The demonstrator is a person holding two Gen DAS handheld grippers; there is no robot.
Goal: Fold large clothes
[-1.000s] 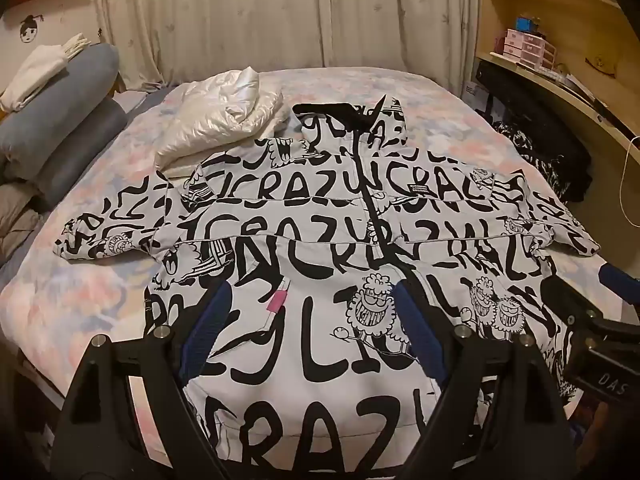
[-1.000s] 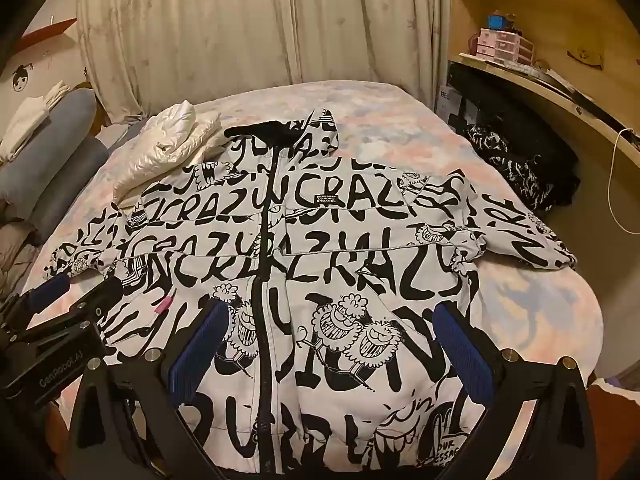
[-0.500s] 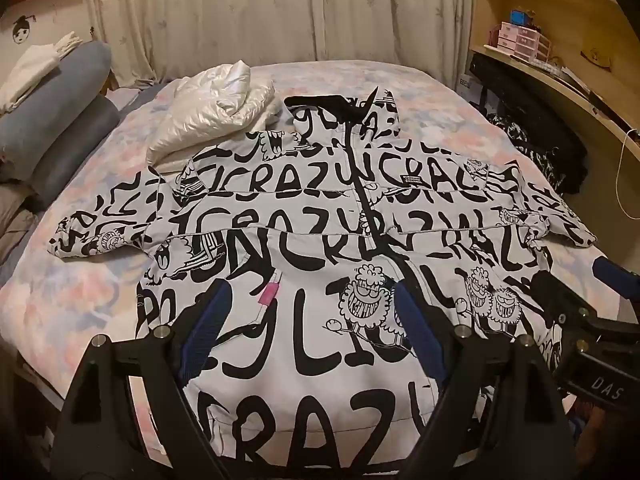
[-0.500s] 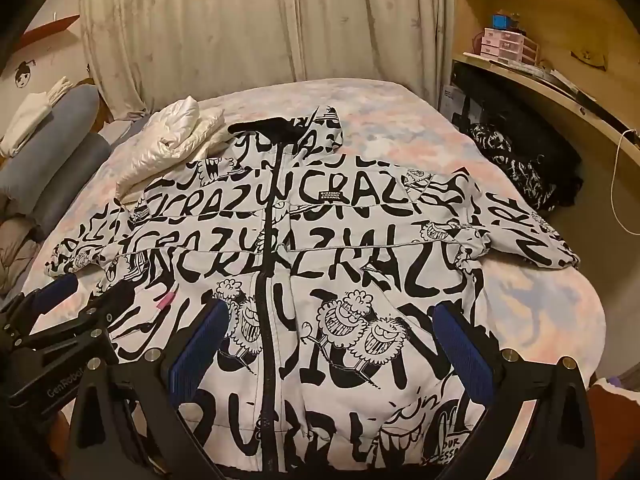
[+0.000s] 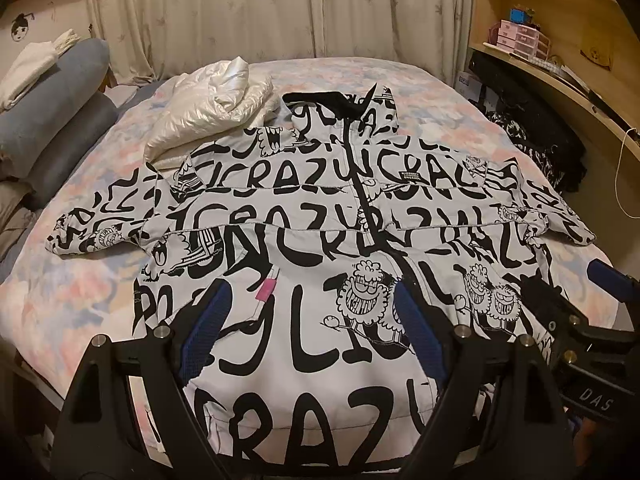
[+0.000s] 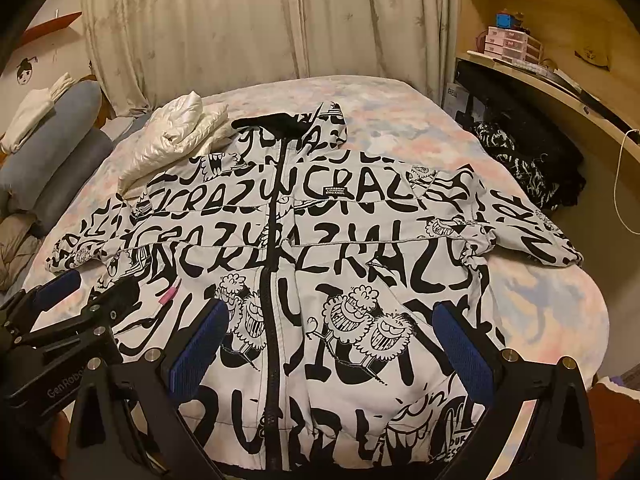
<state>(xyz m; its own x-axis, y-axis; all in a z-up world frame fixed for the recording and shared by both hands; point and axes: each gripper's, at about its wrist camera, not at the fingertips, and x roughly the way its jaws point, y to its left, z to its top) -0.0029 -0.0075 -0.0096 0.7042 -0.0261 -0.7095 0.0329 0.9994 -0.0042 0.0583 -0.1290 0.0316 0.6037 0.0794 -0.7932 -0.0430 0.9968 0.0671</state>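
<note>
A: Jacket (image 5: 320,208), left wrist view: where?
B: Spread flat on bed (image 5: 92,280), collar at 12 o'clock; left gripper (image 5: 310,340) over hem, jaws spread, empty.
A: Right wrist view?
B: Right gripper (image 6: 332,356) likewise spread above hem; white garment (image 6: 172,140) at 10 o'clock.

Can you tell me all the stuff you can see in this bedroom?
jacket: one, white with black letters and cartoon faces, spread flat on the bed, zip up the middle
puffy coat: one, cream, bunched up by the jacket's left shoulder
bed: one, pastel pink and blue cover
pillows: two, grey-blue, stacked at the left
white cloth: one, folded on top of the pillows
curtain: one, beige, behind the bed
shelves: wooden, at the right
drawers: one small pink set, on a shelf
dark clothes: one black patterned heap, under the shelf
left tongs: black, blue pads, open above the hem
right tongs: black, blue pads, open above the hem
</note>
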